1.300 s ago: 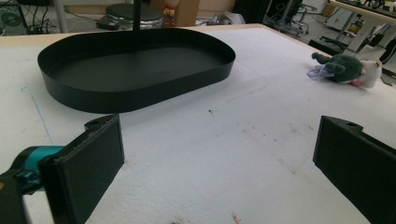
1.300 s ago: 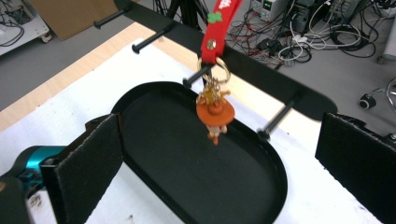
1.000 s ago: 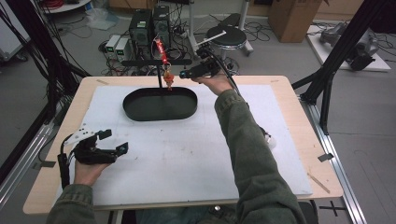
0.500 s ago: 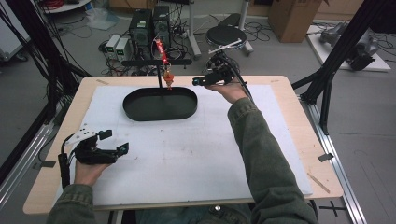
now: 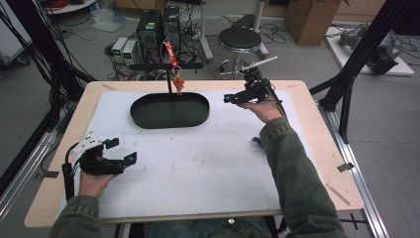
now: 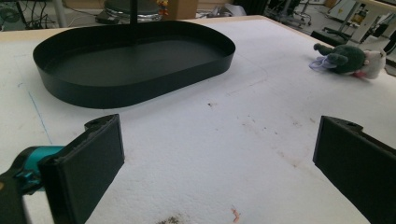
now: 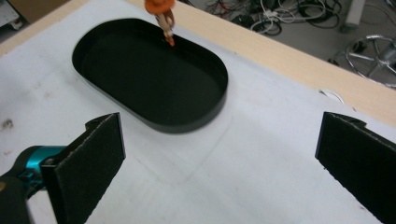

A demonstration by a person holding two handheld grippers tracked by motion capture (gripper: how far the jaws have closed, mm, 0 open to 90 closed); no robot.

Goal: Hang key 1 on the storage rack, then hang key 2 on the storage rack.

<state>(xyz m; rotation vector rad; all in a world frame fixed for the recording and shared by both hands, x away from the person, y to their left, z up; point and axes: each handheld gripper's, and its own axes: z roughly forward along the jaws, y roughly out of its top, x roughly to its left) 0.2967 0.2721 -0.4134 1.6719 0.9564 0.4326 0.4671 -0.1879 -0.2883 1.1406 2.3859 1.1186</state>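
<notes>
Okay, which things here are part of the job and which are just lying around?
Part of the job: black tray; stand with the orange charm hanging over the tray; right gripper, open beside the tray; left gripper, open.

Lying about: plush toy on the mat; stool; boxes on the floor.

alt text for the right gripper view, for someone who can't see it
The right gripper, jaws wide open and empty, hangs above the white table mat, aimed at an empty black oval tray. A small orange figure dangles over the tray's far rim, and past the table's wooden edge lie floor cables.
</notes>
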